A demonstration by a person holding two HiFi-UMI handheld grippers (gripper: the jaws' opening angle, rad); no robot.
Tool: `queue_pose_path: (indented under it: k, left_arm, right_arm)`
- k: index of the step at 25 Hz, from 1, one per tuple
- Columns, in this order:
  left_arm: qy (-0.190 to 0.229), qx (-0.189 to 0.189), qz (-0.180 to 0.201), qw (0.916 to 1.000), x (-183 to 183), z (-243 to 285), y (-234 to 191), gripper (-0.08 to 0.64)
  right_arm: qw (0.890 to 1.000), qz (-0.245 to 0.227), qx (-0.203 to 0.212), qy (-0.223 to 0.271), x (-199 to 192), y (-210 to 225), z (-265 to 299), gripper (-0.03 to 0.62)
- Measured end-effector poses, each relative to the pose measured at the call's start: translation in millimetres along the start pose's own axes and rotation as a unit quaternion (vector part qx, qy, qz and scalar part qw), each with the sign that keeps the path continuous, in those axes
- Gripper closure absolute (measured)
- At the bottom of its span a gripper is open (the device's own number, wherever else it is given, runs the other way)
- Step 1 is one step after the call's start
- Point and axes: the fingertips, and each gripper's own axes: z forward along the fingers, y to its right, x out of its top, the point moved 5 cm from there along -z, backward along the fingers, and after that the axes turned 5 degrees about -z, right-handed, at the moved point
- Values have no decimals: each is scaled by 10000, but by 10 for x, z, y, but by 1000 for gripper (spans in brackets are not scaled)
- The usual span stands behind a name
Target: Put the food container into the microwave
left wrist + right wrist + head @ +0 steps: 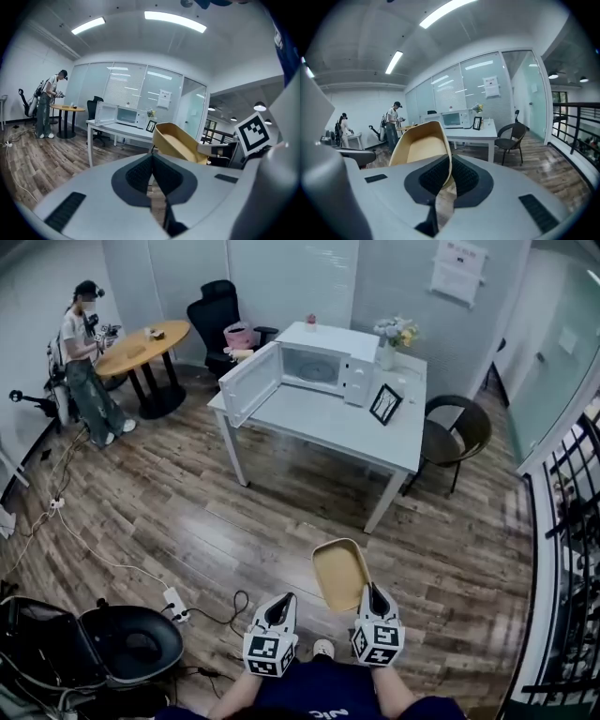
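A tan, empty food container (339,574) hangs over the wooden floor, its rim pinched by my right gripper (372,594). In the right gripper view the container (423,145) rises between the shut pads, and in the left gripper view the container (177,142) shows to the right. My left gripper (279,607) is beside it, shut with nothing between its pads (151,174). The white microwave (314,365) stands far ahead on the white table (328,423) with its door (250,382) swung open to the left.
A black chair (452,435) stands right of the table, with a picture frame (384,404) and a vase of flowers (394,335) on top. A person (86,362) stands by a round wooden table (142,345) at far left. An open black case (98,643) and cables (112,559) lie on the floor. A railing (567,549) runs along the right.
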Motion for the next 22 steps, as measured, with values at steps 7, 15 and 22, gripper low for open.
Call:
queue_pose_path:
  k: [7, 15, 22]
  left_arm:
    - [52, -832, -359, 9959, 29, 10, -71, 259]
    - [185, -1053, -46, 9943, 124, -82, -281, 145]
    - [49, -1446, 442, 9885, 113, -153, -341, 146]
  right_arm:
    - [9999, 136, 30, 62, -13, -171, -6, 561]
    - [9999, -12, -105, 26, -11, -439, -33, 561]
    - [9997, 52, -225, 54, -82, -658, -109, 561]
